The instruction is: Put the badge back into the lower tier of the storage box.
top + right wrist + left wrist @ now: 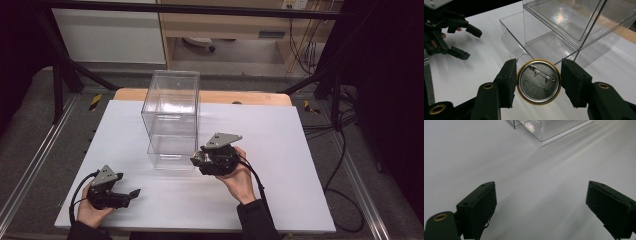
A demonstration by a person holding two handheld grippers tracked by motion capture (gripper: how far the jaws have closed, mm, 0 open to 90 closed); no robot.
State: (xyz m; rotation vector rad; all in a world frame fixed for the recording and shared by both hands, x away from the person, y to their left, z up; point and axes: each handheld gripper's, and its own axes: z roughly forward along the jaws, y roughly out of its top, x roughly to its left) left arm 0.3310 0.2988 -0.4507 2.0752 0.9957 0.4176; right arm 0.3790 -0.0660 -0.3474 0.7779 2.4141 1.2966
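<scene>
Item: badge (539, 81), pin side up, pinched in my right gripper (537, 82) just before the clear box (171, 120); my left gripper (541, 207) spread, farther off.

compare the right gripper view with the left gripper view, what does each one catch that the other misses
The right gripper view alone has a round pin badge, its metal back and safety pin facing the camera, clamped between the right gripper jaws, plus the left gripper farther off with its jaws apart. The left gripper view alone has its own jaws spread wide over bare white table, holding nothing. Both share the white table and the clear plastic drawer box, cut off at the top edge in the left gripper view.
</scene>
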